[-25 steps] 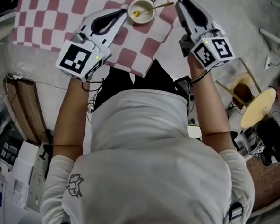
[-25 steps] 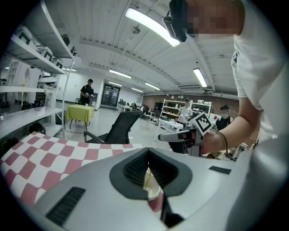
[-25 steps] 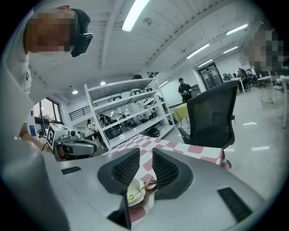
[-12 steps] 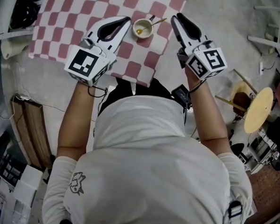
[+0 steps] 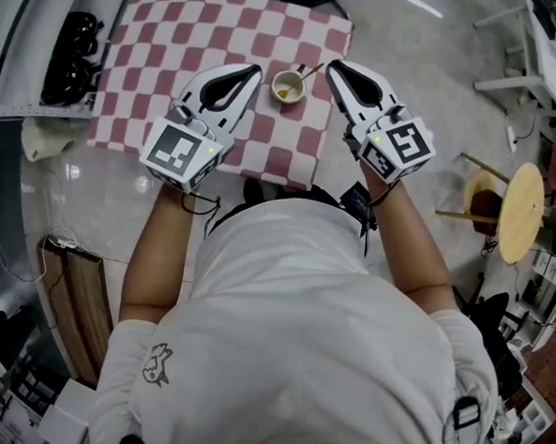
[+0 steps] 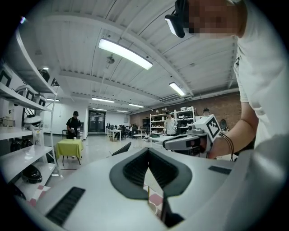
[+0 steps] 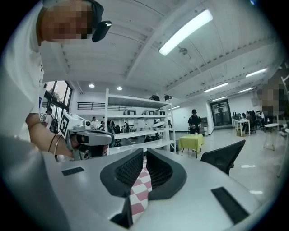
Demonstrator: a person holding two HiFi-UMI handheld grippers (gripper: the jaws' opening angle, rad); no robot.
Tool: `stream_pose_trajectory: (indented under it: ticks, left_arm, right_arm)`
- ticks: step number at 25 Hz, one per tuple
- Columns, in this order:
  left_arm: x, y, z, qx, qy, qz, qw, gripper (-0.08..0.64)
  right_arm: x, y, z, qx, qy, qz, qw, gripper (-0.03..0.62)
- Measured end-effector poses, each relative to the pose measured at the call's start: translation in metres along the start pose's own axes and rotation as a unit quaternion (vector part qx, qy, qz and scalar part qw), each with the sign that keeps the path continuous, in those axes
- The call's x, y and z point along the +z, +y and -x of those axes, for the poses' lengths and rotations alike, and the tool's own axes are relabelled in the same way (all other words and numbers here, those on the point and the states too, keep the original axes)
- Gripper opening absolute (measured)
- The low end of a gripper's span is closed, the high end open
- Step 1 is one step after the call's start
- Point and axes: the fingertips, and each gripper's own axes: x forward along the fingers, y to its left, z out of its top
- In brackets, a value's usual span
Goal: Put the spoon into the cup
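on the left of the head view, the left gripper hangs over the checked cloth, clenched on nothing. its own view shows the two dark pads meeting at the tips with only cloth behind them. its tips point at the cup and stop just beside it, not touching.

in the upper middle of the frame stands the cup, small, pale and upright on the cloth. the spoon is already in it: the bowl end sits down inside, and the thin handle leans out over the rim toward the upper right. i can't make out anything else in the cup. as far as i can judge, the job is done.

just right of the cup is the right gripper, also closed and holding nothing, with pink and white checks showing through the slit behind its pads. its tips are near the end of the spoon handle.

that closeness is the worry. the handle overhangs the rim on the right gripper's side, so a careless sweep of that gripper could flick the spoon out. it could also tip such a light-looking cup. a gripper dragging on the cloth could pull the cup along too.
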Motion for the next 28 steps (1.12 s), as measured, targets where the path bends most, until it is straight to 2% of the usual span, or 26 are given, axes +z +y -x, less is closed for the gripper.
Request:
stream_pose_trajectory:
  ticks: [4,11,17,22,28]
  left_arm:
    - [0.008,-0.015,0.023,-0.013,-0.013,0.000,0.9998,0.014]
    - [0.000,-0.048,0.054,-0.044,-0.014,0.006,0.9989,0.014]
    - [0.005,-0.057,0.069,-0.062,-0.029,0.012,0.9976,0.014]
    - [0.004,-0.072,0.079,-0.070,-0.036,0.005,0.9969,0.014]
    - [0.006,-0.101,0.077,-0.073,-0.037,0.008,0.9966,0.014]
  right_arm:
    - [0.012,0.030,0.010,0.005,-0.011,0.009,1.000,0.035]
    - [0.017,0.073,0.028,-0.003,-0.022,-0.001,1.000,0.032]
    - [0.019,0.094,0.041,-0.016,-0.018,-0.004,1.000,0.032]
    - [0.014,0.115,0.060,-0.004,-0.002,0.003,1.000,0.032]
    - [0.013,0.119,0.095,0.015,0.004,0.003,1.000,0.032]
